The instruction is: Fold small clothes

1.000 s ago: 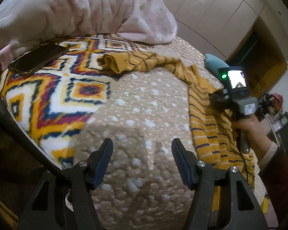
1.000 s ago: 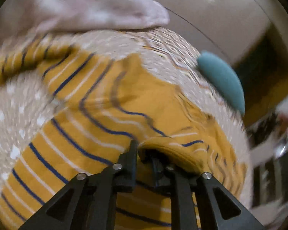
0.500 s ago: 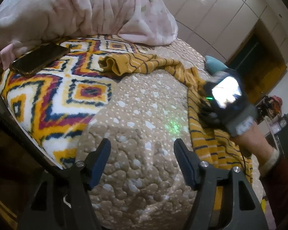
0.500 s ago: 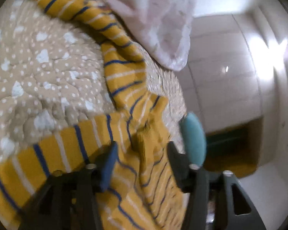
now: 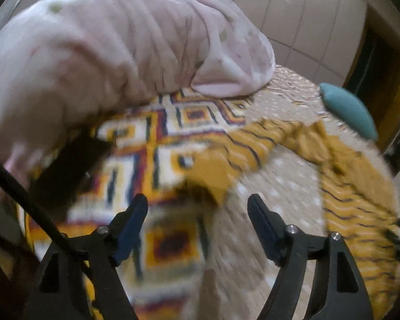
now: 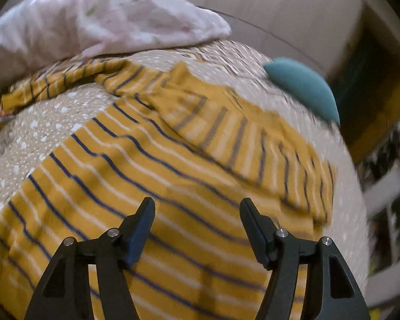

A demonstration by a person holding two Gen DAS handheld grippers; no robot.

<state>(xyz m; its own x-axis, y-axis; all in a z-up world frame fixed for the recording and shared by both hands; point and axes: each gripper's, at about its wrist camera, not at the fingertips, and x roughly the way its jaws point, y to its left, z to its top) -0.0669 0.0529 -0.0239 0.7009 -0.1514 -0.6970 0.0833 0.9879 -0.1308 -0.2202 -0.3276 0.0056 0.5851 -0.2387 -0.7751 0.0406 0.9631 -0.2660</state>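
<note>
Left wrist view: the left gripper (image 5: 197,210), jaws spread and empty, has the striped yellow shirt's sleeve cuff (image 5: 213,176) just ahead, sleeve running right toward the teal cushion (image 5: 346,112), so it's nearer than the equally open right gripper (image 6: 197,213) over the shirt's body (image 6: 146,186).

Both wrist views look closely across the striped garment (image 6: 173,186).

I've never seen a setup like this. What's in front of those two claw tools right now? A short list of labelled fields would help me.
Garment: mustard yellow top with navy and white stripes, spread on the bed, right sleeve folded over the body
Surface: beige white-dotted quilt
Left gripper: open, empty, near the left sleeve cuff
Right gripper: open, empty, over the top's body
Nearby: pink crumpled blanket, teal cushion
Image: motion-blurred
</note>
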